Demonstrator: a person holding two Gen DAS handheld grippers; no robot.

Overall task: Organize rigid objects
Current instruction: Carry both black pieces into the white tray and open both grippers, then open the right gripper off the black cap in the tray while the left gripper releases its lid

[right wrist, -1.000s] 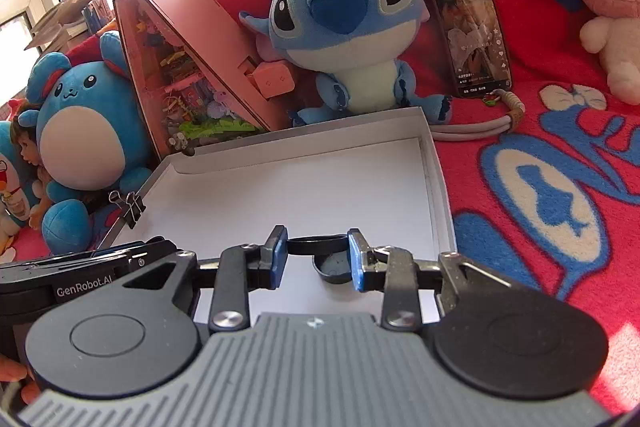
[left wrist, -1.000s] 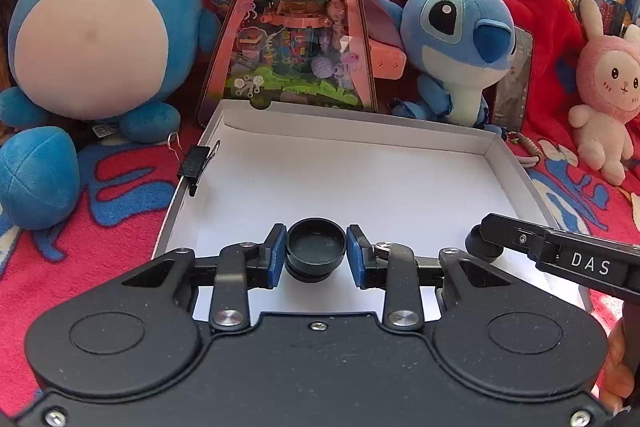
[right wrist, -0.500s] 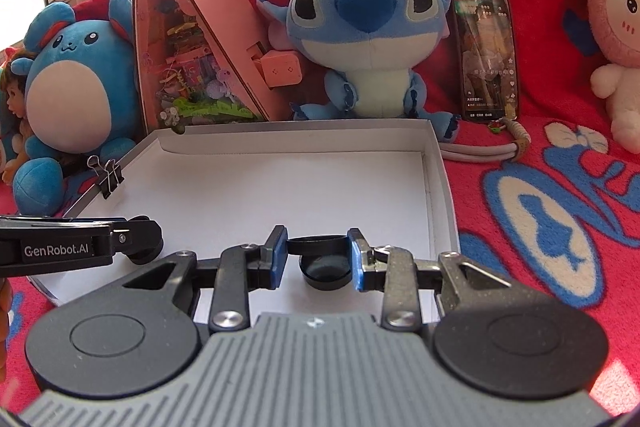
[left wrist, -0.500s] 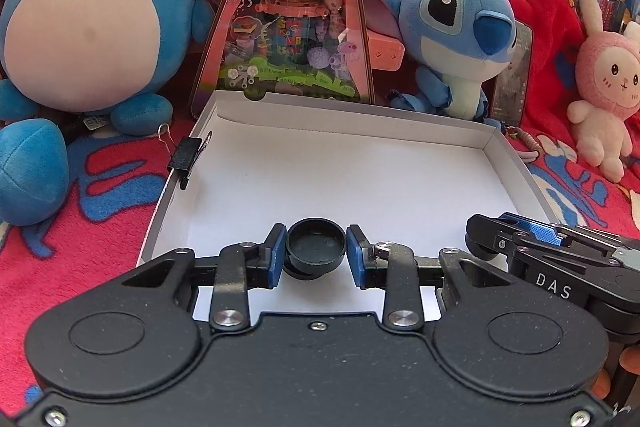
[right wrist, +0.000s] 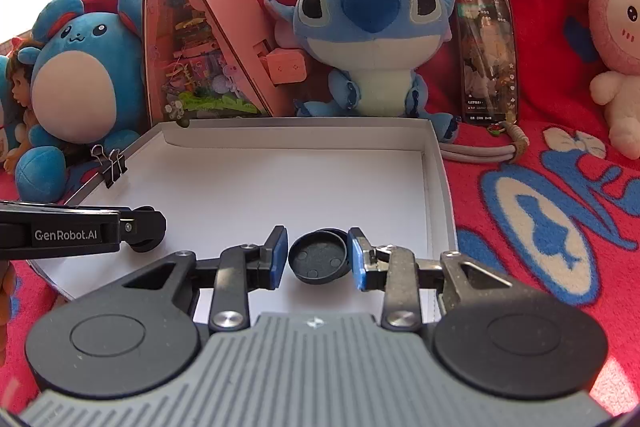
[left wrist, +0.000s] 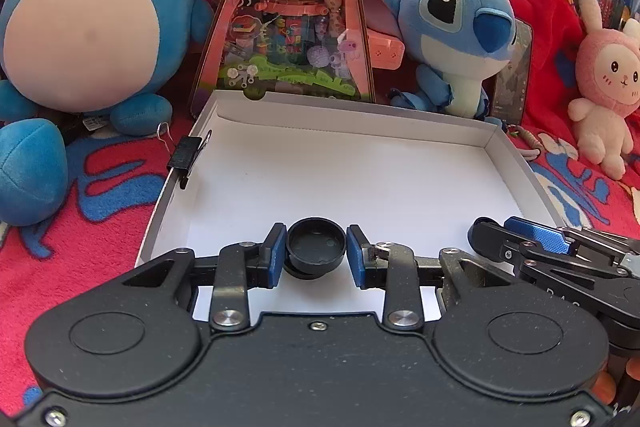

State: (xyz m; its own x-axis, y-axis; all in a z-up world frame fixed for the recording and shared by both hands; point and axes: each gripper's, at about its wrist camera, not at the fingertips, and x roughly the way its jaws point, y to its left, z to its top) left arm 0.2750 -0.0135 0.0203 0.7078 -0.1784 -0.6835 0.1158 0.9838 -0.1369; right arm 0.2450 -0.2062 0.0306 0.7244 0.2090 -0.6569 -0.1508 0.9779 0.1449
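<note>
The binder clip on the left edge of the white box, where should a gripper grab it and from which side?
Probably grip the binder clip by its two wire handles, coming from above. They stand up free above the white box wall, while its black body clamps that wall, leaving little clear room around it.

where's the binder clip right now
The black binder clip is clamped on the left wall of the white box, just in front of the round blue plush; the right wrist view also shows it at far left.
</note>
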